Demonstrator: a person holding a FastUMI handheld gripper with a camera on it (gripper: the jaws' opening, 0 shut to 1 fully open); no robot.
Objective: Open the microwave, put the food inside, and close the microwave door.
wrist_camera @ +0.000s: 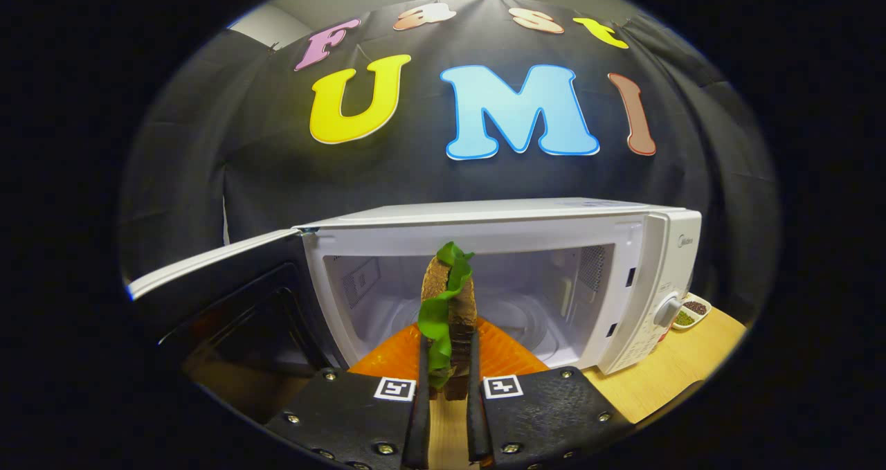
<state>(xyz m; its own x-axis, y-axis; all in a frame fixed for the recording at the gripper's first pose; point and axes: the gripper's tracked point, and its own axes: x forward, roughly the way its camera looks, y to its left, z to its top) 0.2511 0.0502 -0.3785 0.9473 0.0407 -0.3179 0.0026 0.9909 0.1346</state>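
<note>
Gripper: the gripper [446,369] has both fingers closed against a sandwich, one finger pressing each flat side, so it is clenched on the food.
Food: the sandwich [453,304] stands on edge between the fingers, brown bread slices with a green lettuce leaf [437,318] spilling out along the near edge and curling over the top.
Beneath the food: an orange plate [401,356] lies just under and ahead of the fingers, in front of the oven's opening; whether the sandwich's lower edge touches the plate I cannot tell.
Microwave: the white microwave [498,214] sits straight ahead beyond the fingers, its cavity open and lit, the glass turntable [526,318] bare.
Door: the microwave door [221,297] is swung wide to the left, its dark window facing the gripper.
Controls: the round dial [668,311] is on the panel at the cavity's right.
Surroundings: a wooden table [664,373] bears the oven; a small white dish of seeds [691,312] sits just past the panel's right side.
Step in hand: opening looks done; the food is gripped and faces the cavity, so carrying it in is the current stage.
Next move calls for: moving forward over the sill, keeping the tall sandwich under the cavity's top edge, setting it on the turntable, loosening the fingers, backing out, then pushing the door shut.
</note>
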